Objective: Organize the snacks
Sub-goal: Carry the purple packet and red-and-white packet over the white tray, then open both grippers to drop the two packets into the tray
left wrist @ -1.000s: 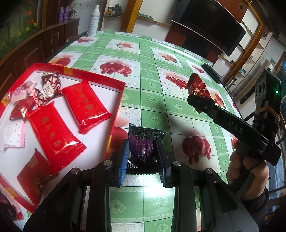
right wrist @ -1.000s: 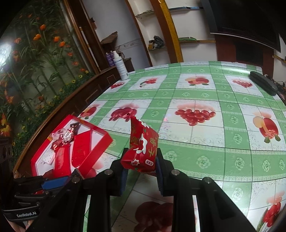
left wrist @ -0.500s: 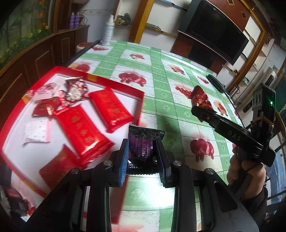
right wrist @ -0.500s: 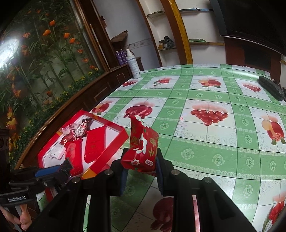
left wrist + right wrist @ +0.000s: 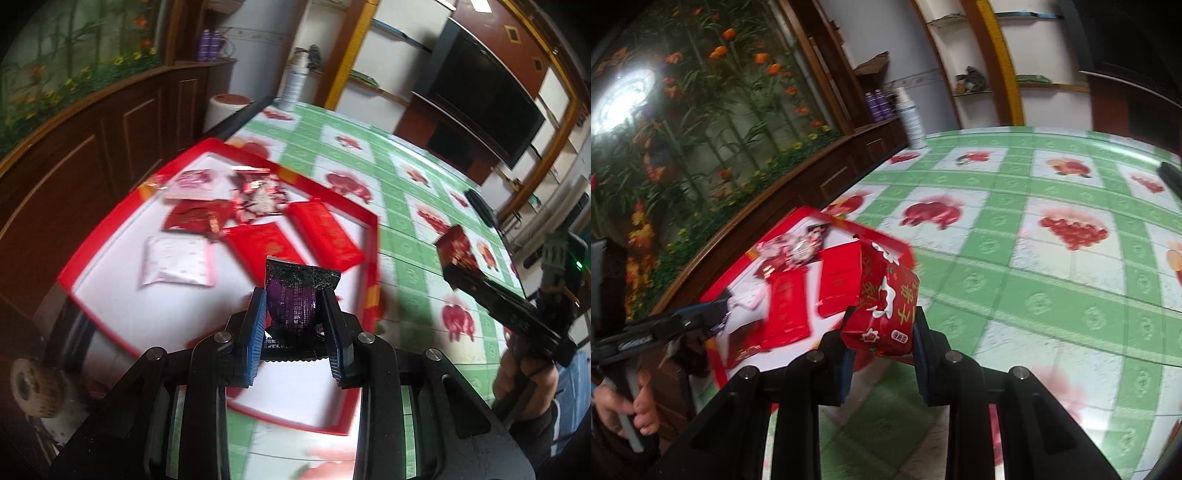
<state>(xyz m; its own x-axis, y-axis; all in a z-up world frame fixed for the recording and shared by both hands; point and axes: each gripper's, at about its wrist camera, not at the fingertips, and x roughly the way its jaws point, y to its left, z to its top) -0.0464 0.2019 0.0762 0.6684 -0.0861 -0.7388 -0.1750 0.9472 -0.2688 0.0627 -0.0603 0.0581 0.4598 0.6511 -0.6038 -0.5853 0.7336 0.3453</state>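
Above the shallow red tray (image 5: pixel 332 199), the left gripper (image 5: pixel 295 321) pinches a crinkly purple-black foil packet (image 5: pixel 293 295), while beside it the right gripper (image 5: pixel 882 332) clamps a glossy red pouch (image 5: pixel 886 302).

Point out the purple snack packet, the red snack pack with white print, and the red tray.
purple snack packet (image 5: pixel 291 302), left wrist view, centre of its purple front.
red snack pack (image 5: pixel 886 310), right wrist view, middle of its printed face.
red tray (image 5: pixel 334 195), left wrist view, far rim.

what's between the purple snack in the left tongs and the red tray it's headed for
Nothing visible. The left tongs hold the purple snack packet above the red tray, over a bare white patch of its floor. The red packets and the white packet lie farther in, off that patch.
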